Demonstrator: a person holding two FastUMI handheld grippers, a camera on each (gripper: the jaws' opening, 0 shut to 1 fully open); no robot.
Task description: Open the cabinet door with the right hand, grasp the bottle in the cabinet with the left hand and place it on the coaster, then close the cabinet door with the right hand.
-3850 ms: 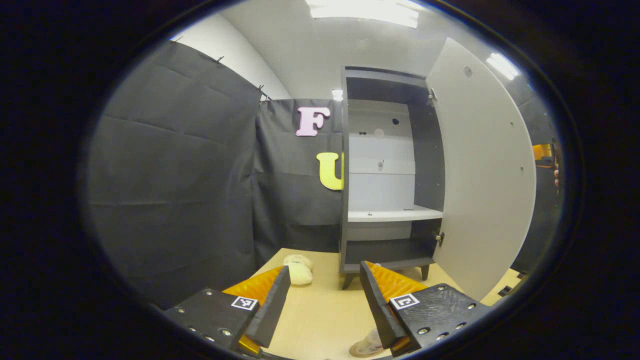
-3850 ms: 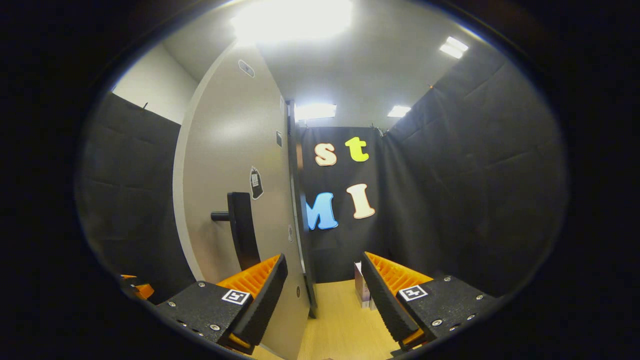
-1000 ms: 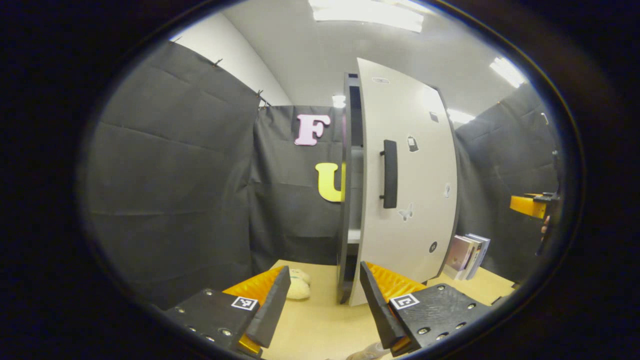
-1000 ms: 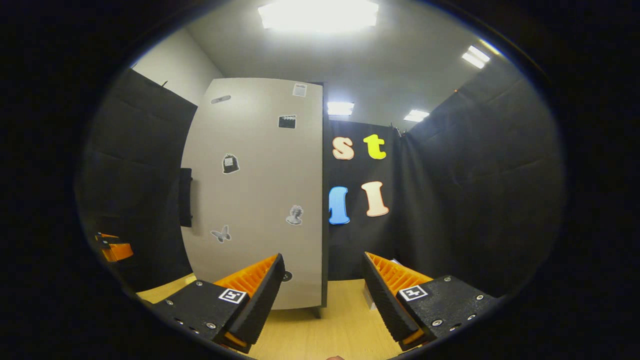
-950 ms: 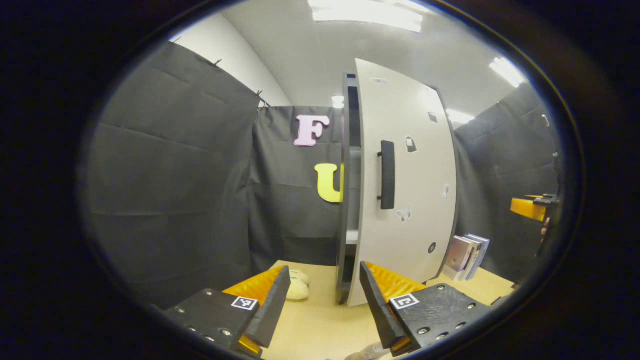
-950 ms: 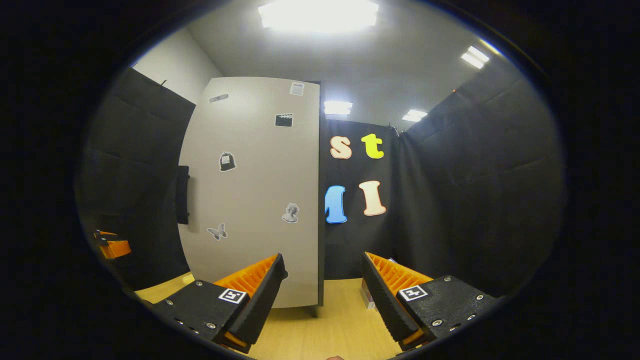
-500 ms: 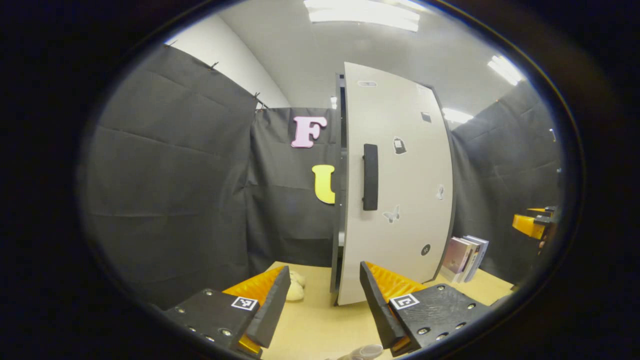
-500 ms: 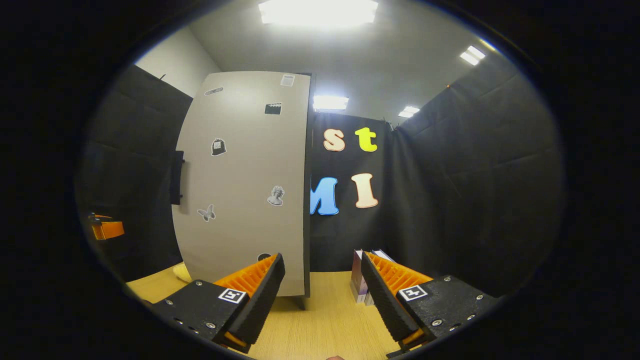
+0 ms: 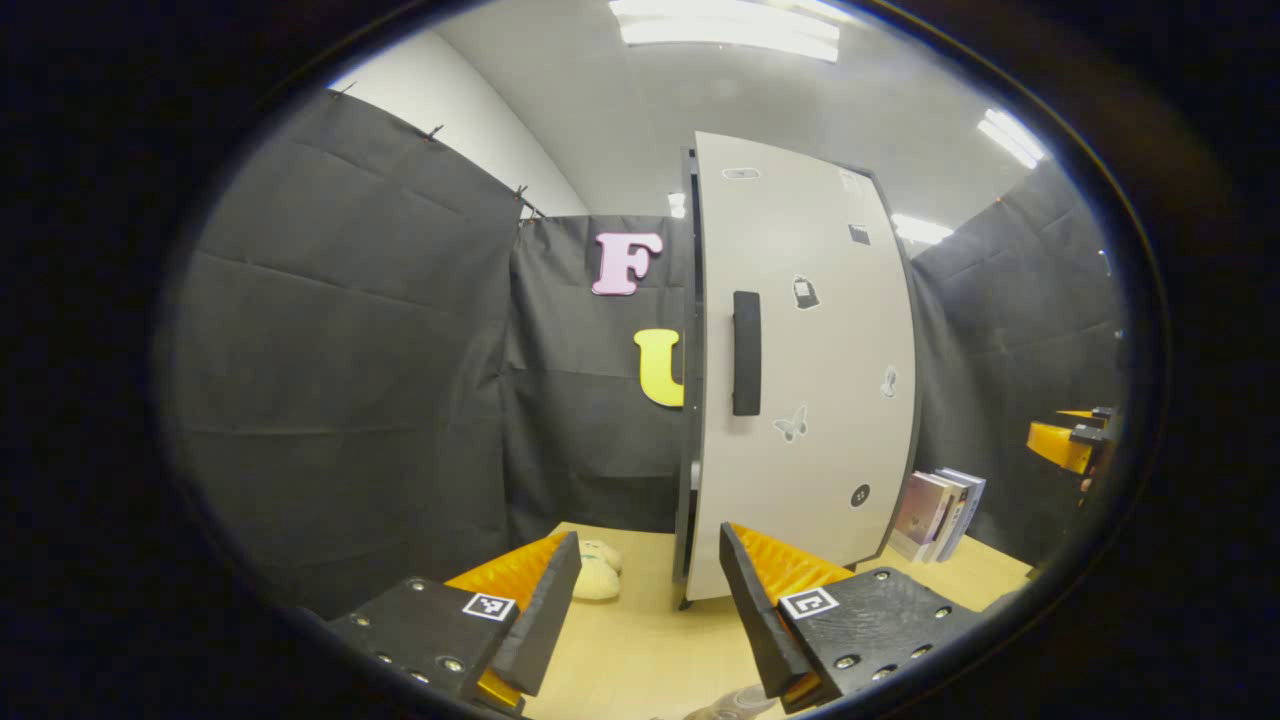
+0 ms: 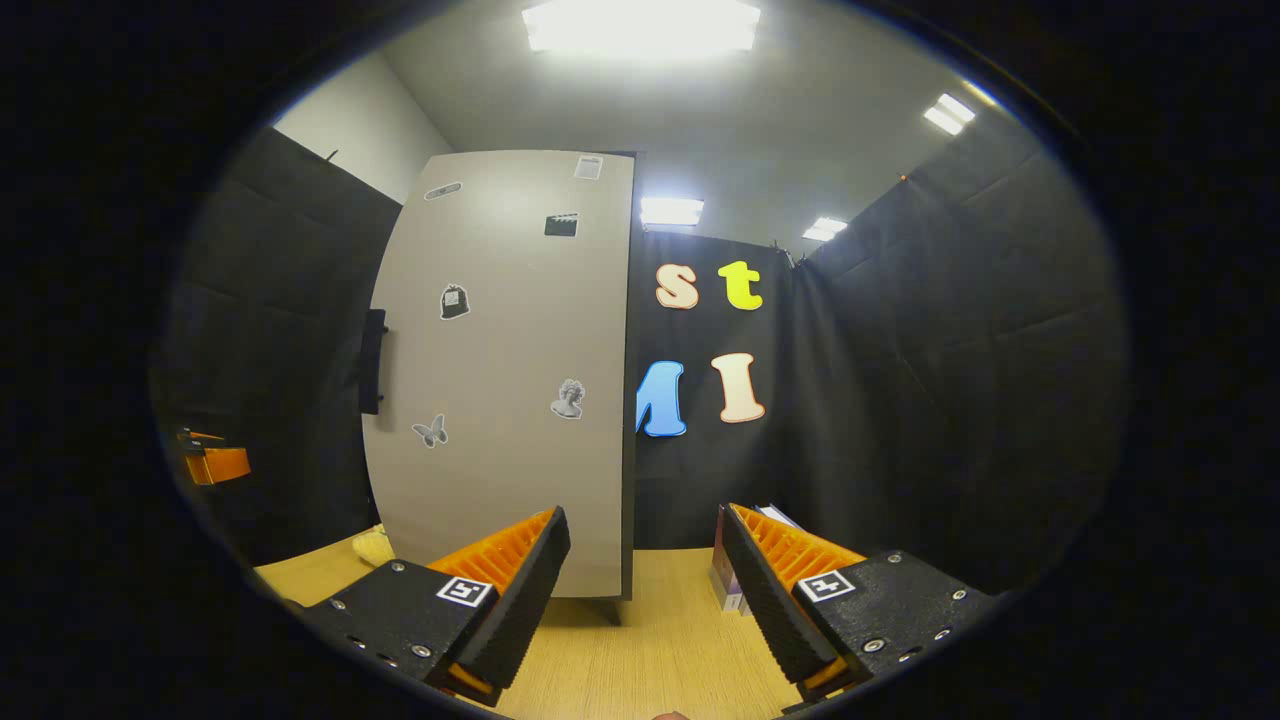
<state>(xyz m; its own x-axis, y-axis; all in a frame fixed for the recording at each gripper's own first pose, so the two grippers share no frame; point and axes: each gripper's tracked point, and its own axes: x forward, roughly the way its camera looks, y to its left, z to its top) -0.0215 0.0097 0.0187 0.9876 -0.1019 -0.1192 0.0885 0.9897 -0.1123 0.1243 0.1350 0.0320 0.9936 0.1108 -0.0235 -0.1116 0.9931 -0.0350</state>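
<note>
My left gripper (image 9: 650, 610) has its fingers spread wide, with nothing between them and nothing touching either one. Bare tabletop (image 9: 640, 650) shows in the gap. Just below my right-hand finger, at the very bottom edge of the left gripper view, a clear rounded shape (image 9: 728, 703) peeks out; it may be the bottle, but too little of it shows to be sure, and I cannot make out a coaster under it.

Ahead of those fingers and a touch right stands the cabinet (image 9: 688, 380), its pale door (image 9: 810, 400) shut or all but shut against the dark frame, so I cannot see what is inside. A dark upright handle (image 9: 746, 353) sits near the door's left edge. Left of my fingers, near the cabinet foot, lies a cream plush toy (image 9: 598, 575). Right of the cabinet, a few books (image 9: 940, 512) lean together on the table.

My right gripper (image 10: 640, 590) is likewise wide apart, gripping nothing and touching nothing. The door (image 10: 510, 380) stands beyond its left finger, clear of it, the handle (image 10: 372, 347) at the door's far left edge. The books (image 10: 722, 570) are partly hidden behind its right finger.
</note>
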